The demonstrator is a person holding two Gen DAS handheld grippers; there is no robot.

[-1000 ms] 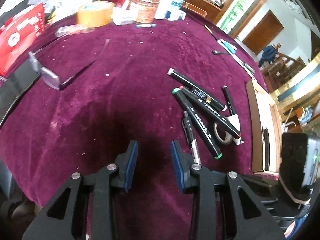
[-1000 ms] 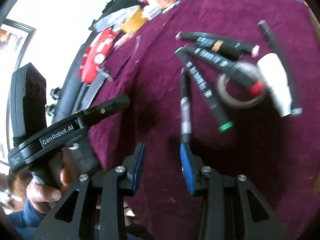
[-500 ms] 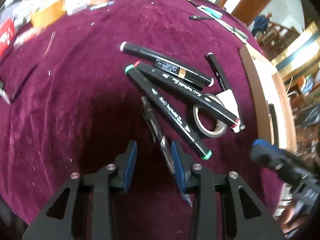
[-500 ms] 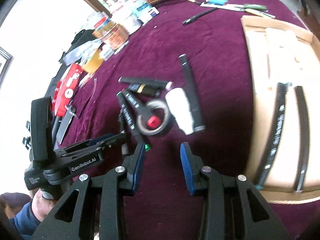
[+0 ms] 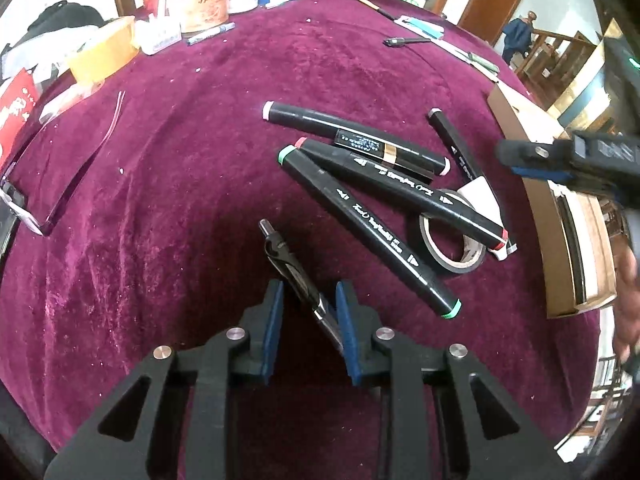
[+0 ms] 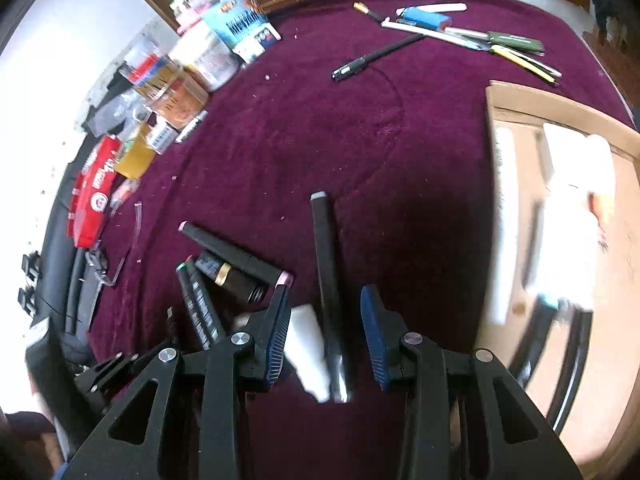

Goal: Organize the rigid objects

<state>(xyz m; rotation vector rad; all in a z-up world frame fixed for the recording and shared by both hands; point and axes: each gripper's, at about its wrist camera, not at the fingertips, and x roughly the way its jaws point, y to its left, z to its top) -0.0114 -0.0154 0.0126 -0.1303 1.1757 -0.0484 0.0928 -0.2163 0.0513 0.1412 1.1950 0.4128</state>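
Observation:
A slim black pen (image 5: 294, 270) lies on the maroon cloth between the jaws of my left gripper (image 5: 310, 300). The jaws are closing; the pen rests against the right pad, with a gap to the left pad. Just beyond lie three thick black markers: green-capped (image 5: 368, 228), red-capped (image 5: 400, 184) and pink-capped (image 5: 352, 136). A tape ring (image 5: 452, 248) lies under their ends. My right gripper (image 6: 326, 300) hangs open over a thin black marker (image 6: 324, 248) and a white tube (image 6: 308, 344); neither pad touches them. It also shows at the right in the left wrist view, right gripper (image 5: 560, 156).
A shallow cardboard box (image 6: 516, 104) at the right holds black markers and white items. Pens and a blue lighter (image 6: 424, 20) lie at the far side. Cans, a yellow tape roll (image 5: 100, 52), a red packet (image 5: 16, 108) and clear glasses (image 5: 24, 208) line the back and left edge.
My left gripper moved forward and down until it straddled the black pen, and its jaws have narrowed. The right gripper swung over to the thin marker and white tube near the box.

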